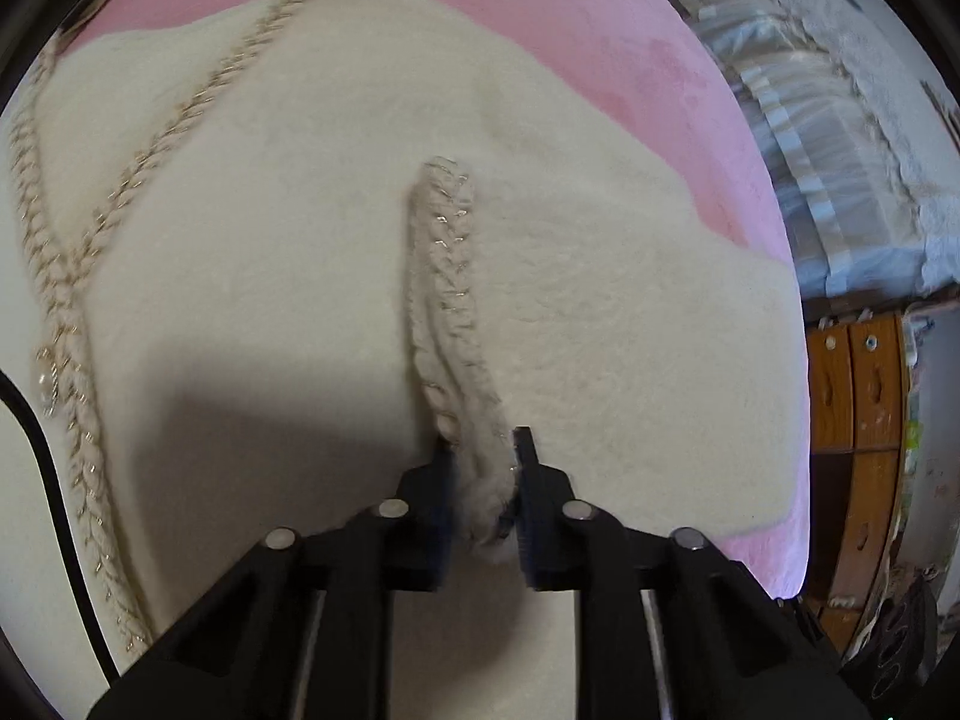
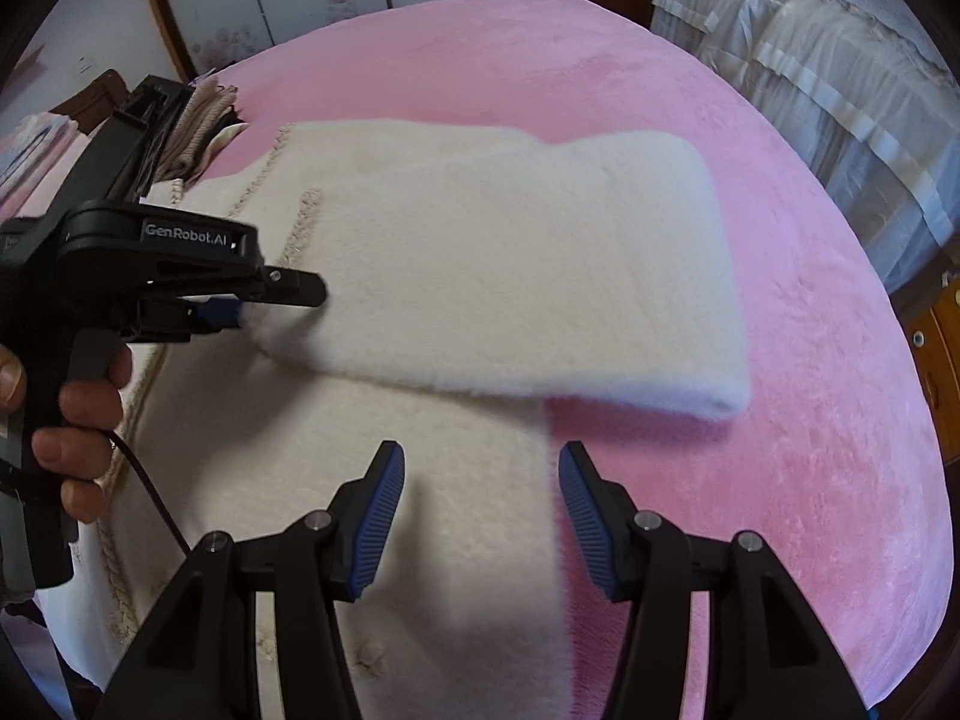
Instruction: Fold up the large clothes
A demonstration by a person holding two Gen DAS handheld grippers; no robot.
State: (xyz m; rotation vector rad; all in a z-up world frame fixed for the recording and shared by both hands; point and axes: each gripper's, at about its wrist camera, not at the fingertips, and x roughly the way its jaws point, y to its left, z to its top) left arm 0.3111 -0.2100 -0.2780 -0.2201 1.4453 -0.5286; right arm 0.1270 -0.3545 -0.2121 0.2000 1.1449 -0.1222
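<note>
I work over a cream fleece garment [image 2: 492,252] that lies spread on the pink bedspread [image 2: 780,420]. One part of it is folded over and lies on top of the lower layer, with its thick folded edge toward me. The garment has braided trim with gold thread [image 1: 150,144] along its edges.

My left gripper [image 1: 483,438] is clenched on a braided cuff edge [image 1: 447,276] of the garment; the fluffy trim is pressed between the two pads and stands up as a ridge in front of them. In the right wrist view I see the same gripper [image 2: 312,294] from the side, low on the near left corner of the folded part, with my left hand [image 2: 72,420] around its handle and a black cable [image 2: 150,492] hanging from it.

My right gripper [image 2: 480,480] is released, with the blue ribbed pads [image 2: 384,510] apart and nothing between them. It hovers over the right edge of the lower layer, where the cream fabric meets the pink bedspread.

Beyond the bed stands a sofa with a light lace cover [image 2: 810,90], and some folded clothes [image 2: 192,120] lie at the far left.
</note>
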